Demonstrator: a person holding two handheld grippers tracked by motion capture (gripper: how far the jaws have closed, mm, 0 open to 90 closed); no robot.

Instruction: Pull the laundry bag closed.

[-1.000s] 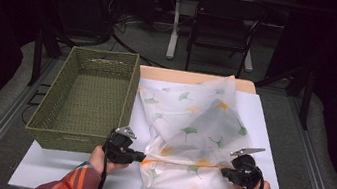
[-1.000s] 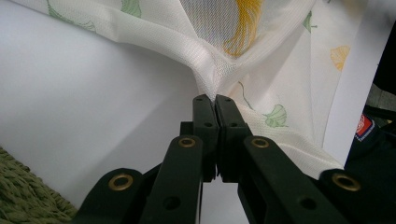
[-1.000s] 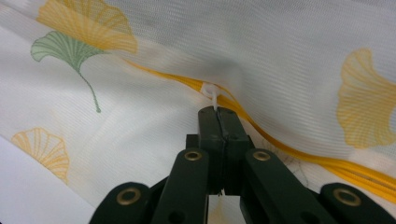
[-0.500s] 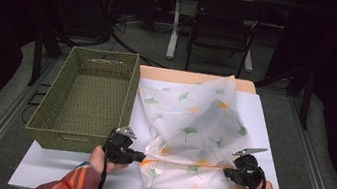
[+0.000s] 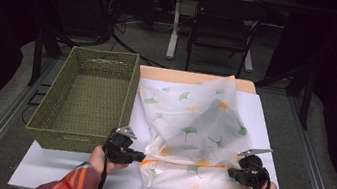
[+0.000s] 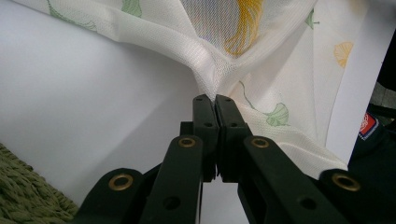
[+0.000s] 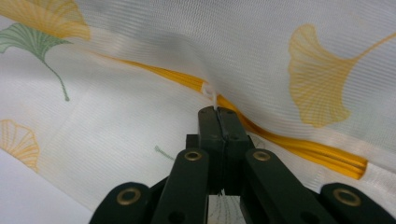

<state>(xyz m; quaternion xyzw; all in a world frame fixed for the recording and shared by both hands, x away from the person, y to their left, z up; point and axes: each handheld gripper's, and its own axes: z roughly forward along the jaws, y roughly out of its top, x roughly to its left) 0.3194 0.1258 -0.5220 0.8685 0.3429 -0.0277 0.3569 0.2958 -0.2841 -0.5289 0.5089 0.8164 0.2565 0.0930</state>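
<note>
A sheer white cloth (image 5: 191, 133) printed with green and yellow ginkgo leaves lies crumpled on the white board. My left gripper (image 5: 139, 157) is at the cloth's near left edge, jaws shut on a pinch of the fabric (image 6: 210, 86). At the near right edge my right gripper (image 5: 230, 172) is shut on the cloth too. In the right gripper view the cloth (image 7: 140, 121) bunches at the jaw tips (image 7: 217, 111) beside an orange hem stripe (image 7: 289, 144). Both hands rest low near the board's front.
A woven green basket (image 5: 87, 100) stands empty at the left, its wall close to my left gripper. The white board (image 5: 58, 174) covers the table, with bare room at the front left. Table legs, a chair and cables lie beyond the far edge.
</note>
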